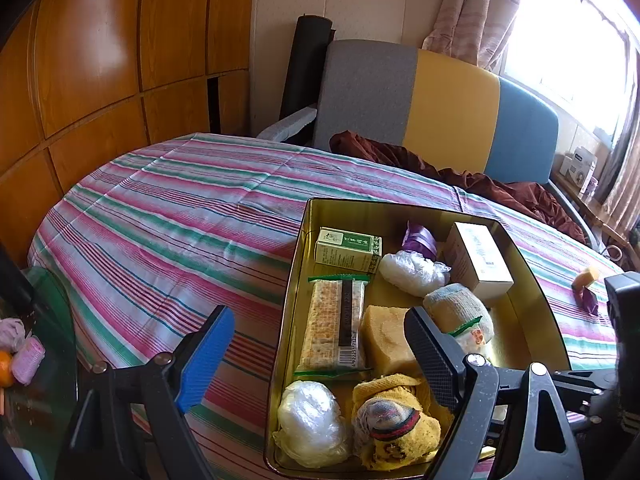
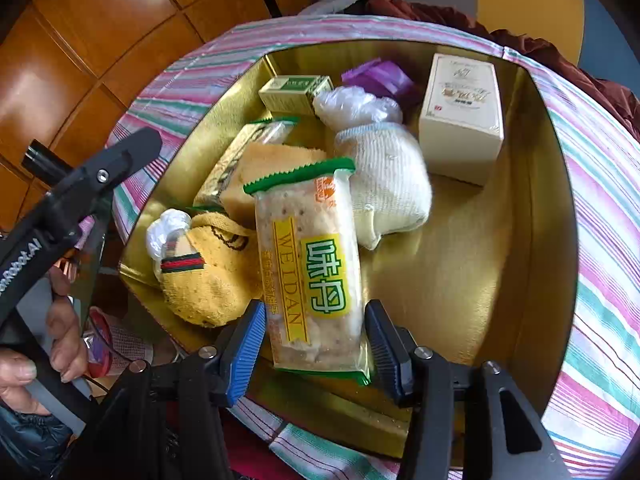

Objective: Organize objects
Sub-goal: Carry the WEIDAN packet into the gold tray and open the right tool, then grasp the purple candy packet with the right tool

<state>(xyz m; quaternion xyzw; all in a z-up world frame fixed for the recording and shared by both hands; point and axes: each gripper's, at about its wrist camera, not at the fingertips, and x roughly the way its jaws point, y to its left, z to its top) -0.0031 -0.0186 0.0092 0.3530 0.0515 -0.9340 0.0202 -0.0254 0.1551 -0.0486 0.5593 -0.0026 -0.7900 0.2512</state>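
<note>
Striped-cloth bed (image 1: 160,208) | gold metal tin (image 2: 552,208), near edge: right tongs (image 2: 316,340) spread, straddling clear-wrapped cracker packet (image 2: 312,264) | left tongs (image 1: 320,356) spread, empty | step: depositing packet; next: withdraw clear.

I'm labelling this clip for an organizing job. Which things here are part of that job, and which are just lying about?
Part of the job:
gold tin
cracker packet between the right gripper fingers
yellow sock
green box
cream box
orange-and-purple piece outside the tin

Lying about:
striped bedsheet
headboard
maroon cloth
curtain
</note>
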